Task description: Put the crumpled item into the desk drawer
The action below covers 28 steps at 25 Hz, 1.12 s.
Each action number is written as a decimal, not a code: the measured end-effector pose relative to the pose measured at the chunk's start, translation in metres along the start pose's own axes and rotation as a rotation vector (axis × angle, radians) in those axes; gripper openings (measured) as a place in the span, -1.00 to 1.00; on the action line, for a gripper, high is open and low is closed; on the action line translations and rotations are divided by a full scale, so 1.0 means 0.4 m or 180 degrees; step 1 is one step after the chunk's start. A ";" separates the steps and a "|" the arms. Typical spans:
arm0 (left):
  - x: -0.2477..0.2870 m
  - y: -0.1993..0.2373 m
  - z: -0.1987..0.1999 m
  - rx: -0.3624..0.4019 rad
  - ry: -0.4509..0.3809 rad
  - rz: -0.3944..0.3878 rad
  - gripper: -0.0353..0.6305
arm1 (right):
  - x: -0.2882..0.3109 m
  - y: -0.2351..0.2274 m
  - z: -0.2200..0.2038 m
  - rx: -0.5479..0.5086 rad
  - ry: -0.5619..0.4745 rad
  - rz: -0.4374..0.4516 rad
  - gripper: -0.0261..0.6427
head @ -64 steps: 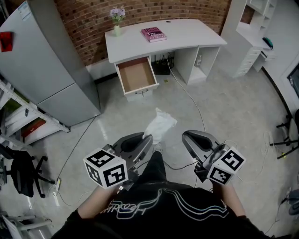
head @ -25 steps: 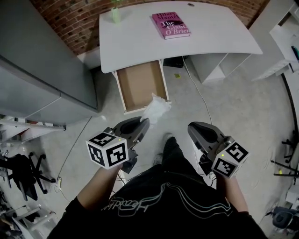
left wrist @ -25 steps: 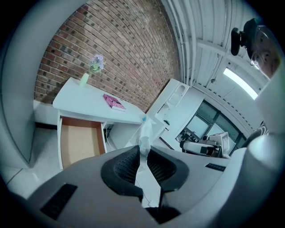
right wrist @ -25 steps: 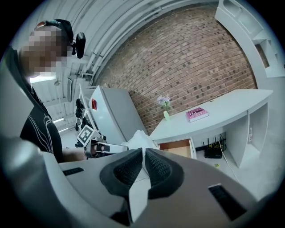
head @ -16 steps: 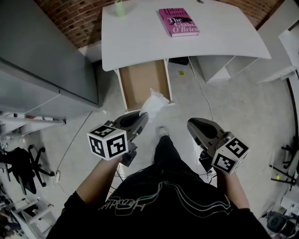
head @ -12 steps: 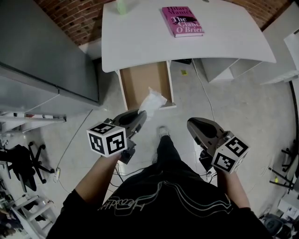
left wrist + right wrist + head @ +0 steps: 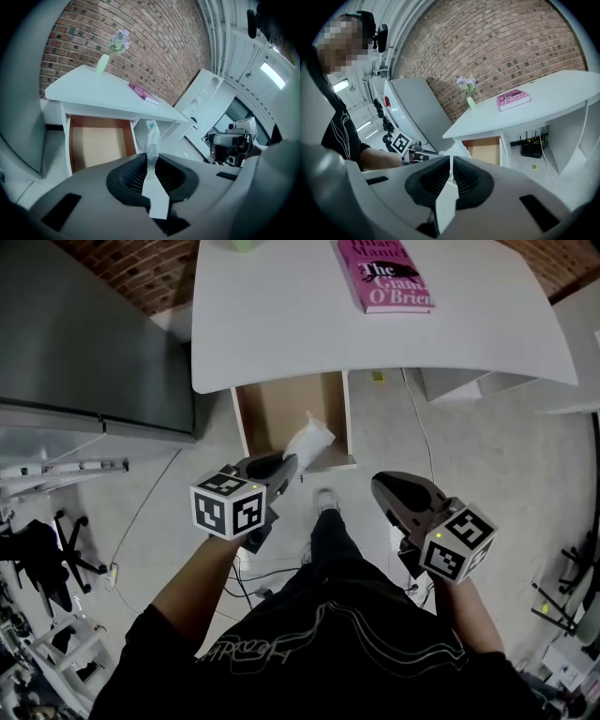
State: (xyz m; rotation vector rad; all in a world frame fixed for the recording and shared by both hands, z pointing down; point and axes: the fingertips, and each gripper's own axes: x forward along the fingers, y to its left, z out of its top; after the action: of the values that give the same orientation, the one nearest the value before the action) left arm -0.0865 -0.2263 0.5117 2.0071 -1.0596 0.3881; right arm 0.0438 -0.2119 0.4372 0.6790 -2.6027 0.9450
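Observation:
The white crumpled item (image 7: 309, 440) hangs from my left gripper (image 7: 289, 463), which is shut on its lower end. It hovers over the front right corner of the open desk drawer (image 7: 279, 413), whose brown inside shows nothing in it. In the left gripper view the crumpled item (image 7: 151, 139) sticks up between the shut jaws of the left gripper (image 7: 151, 158), with the drawer (image 7: 96, 145) just beyond on the left. My right gripper (image 7: 382, 487) hangs to the right of the drawer, shut and holding nothing. The right gripper (image 7: 450, 163) looks toward the drawer (image 7: 485, 152).
The white desk (image 7: 291, 324) carries a pink book (image 7: 389, 276) and a green vase with flowers (image 7: 470, 102). A grey cabinet (image 7: 84, 334) stands left of the drawer. Cables (image 7: 424, 439) run over the floor. The person's shoe (image 7: 324, 502) is just before the drawer.
Both grippers have moved forward and down toward the desk. The crumpled item, still held in the left gripper, went from the floor side of the drawer front to above its front corner.

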 end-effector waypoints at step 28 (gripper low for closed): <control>0.366 0.353 -0.209 -0.0104 0.0975 0.0250 -0.70 | 0.120 -0.236 -0.086 0.0078 0.0513 -0.0077 -0.77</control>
State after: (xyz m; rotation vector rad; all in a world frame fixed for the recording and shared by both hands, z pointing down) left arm -0.1028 -0.2853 0.7230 1.8097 -0.9457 0.6914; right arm 0.0559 -0.2688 0.5322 0.6123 -2.4410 0.9832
